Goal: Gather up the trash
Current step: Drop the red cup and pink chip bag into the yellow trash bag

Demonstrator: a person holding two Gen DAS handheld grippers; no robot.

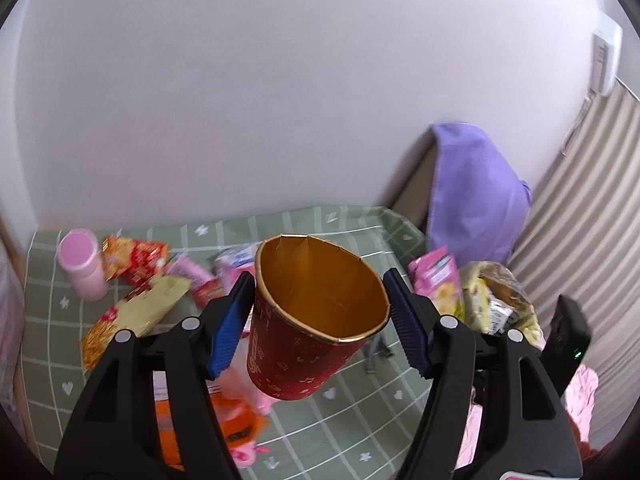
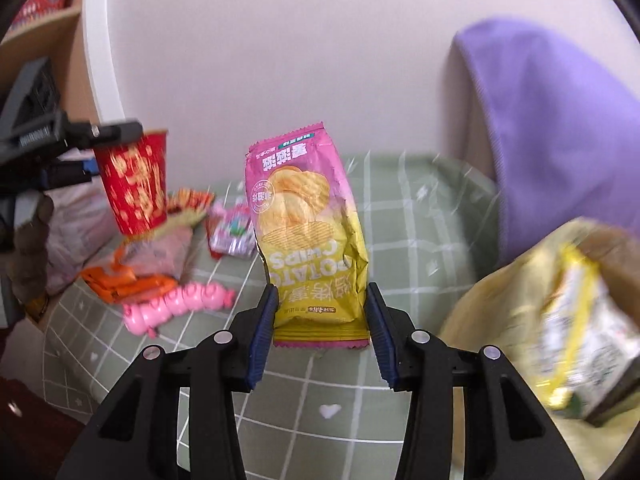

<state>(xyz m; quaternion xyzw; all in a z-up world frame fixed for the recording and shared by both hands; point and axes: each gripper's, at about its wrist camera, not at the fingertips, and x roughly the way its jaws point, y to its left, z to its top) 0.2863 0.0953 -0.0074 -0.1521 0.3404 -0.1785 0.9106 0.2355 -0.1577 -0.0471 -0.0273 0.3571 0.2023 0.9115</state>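
Red paper cup [image 1: 316,316] is hanging tilted between the left gripper [image 1: 320,320] fingers, its gold-lined mouth turned up toward the camera. One blue pad is touching the cup's wall on the left, but a gap is showing between the rim and the other pad, so whether the fingers are really clamping it I cannot tell; the right wrist view is showing that gripper at the cup's rim, above the clutter.

The right gripper [image 2: 320,320] is pinching the bottom seam of a pink-and-yellow potato chip bag [image 2: 306,232], fingers closed on its lower corners. The bag's long axis is running straight away from the fingers, upright and upside down, clear of the green checked cloth covering the surface [image 2: 400,240].

What the coming move seems to turn on is the yellow bag of collected wrappers [image 2: 560,320], which is sitting just to the right of the chip bag and close to the right gripper, while the cup is further off to the left. The right hand looks nearer, so swinging the chip bag rightward and down into that opening is likely first.

Other wrappers [image 1: 132,312], a pink bottle [image 1: 82,264] and a pink segmented toy [image 2: 176,308] are lying on the cloth.
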